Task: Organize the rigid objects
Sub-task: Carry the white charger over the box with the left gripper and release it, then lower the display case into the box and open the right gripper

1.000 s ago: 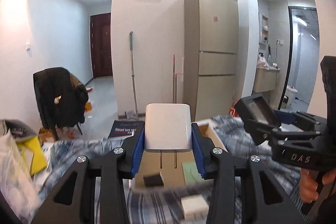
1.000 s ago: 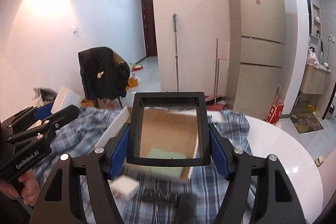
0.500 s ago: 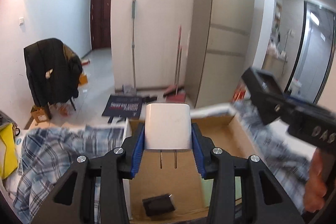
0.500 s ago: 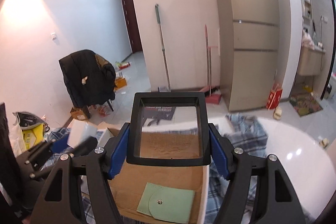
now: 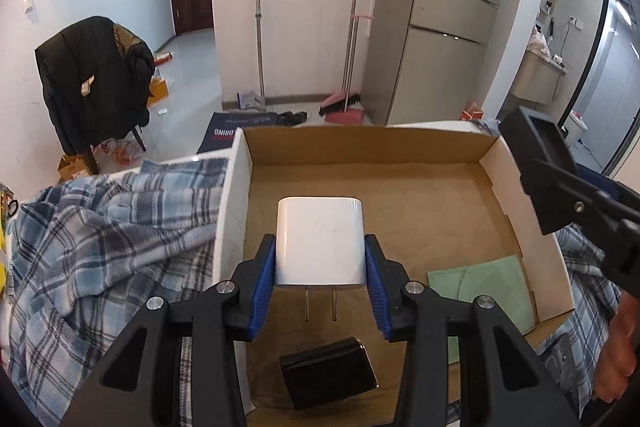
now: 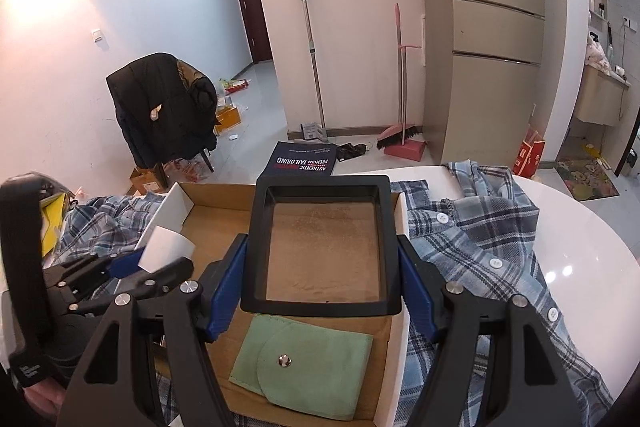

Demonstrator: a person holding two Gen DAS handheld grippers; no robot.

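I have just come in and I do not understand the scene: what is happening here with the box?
A person holds a gripper in each hand above an open cardboard box on a table covered with a plaid shirt. The left gripper clamps a white charger, prongs toward the camera. The right gripper holds an empty black rectangular frame. A green pouch and a small black box already lie inside the cardboard box.

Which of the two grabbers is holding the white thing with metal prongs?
The left gripper holds it: a white charger, prongs pointing back at the camera. The right gripper instead holds an empty black frame.
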